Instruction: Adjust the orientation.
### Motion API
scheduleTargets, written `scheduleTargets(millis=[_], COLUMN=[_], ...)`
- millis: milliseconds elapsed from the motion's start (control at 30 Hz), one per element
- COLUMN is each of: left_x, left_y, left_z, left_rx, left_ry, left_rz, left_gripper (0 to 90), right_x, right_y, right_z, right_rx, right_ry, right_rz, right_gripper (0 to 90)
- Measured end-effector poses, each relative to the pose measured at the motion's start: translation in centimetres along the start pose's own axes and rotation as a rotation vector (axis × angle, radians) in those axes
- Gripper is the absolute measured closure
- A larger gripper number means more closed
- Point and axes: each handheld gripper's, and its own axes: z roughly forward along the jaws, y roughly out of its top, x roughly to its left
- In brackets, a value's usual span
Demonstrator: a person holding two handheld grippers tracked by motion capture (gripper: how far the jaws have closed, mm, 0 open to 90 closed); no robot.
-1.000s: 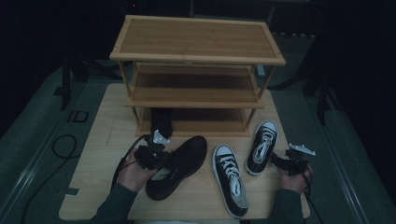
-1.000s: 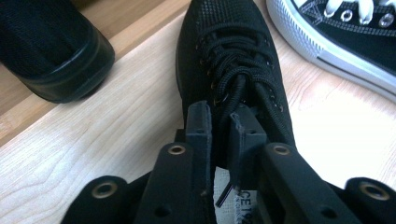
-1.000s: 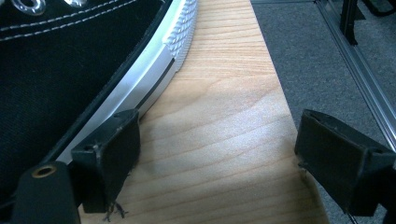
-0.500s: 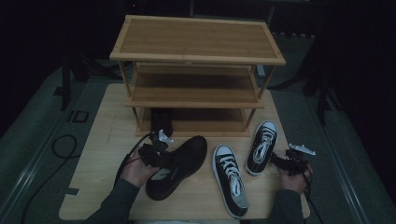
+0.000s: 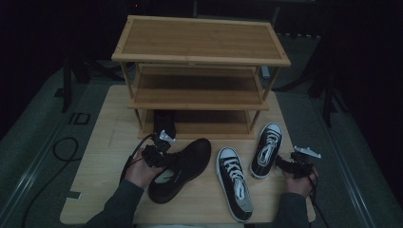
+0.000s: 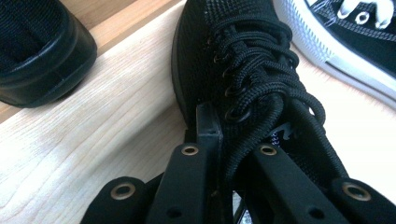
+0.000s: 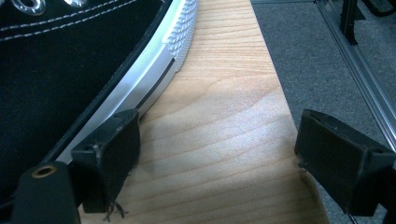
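In front of the wooden shoe rack, the left gripper has just been closing its jaws, now clamped on the laced collar of a black trainer. The right gripper waits with jaws apart beside a canvas sneaker. A clean lift probably needs a firm bite and level carry toward a shelf.

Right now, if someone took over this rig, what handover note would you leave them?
Left gripper: just closed on the black mesh shoe, gripping its laced upper; shoe on the table.
Right gripper: open, beside the right-hand canvas sneaker, holding nothing.
Done: one black shoe stands on the rack bottom shelf.
Left: shelve the mesh shoe and both sneakers, including the middle one.
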Motion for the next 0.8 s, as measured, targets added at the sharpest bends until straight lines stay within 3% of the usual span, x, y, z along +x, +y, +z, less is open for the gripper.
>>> scheduleTargets(millis=[267, 800], left_x=[0.3, 1.7], left_y=[1.0, 3.3], left_z=[-0.2, 1.0], left_rx=[-0.045, -0.080], left_ry=[-0.017, 0.054], left_rz=[-0.029, -0.087], left_gripper=[87.8, 87.8], right_x=[0.0, 0.0], right_y=[0.0, 0.0], right_z=[0.0, 0.0], right_rx=[0.000, 0.000], right_ry=[0.000, 0.000], right_rz=[-0.001, 0.000], right_gripper=[14.2, 14.2])
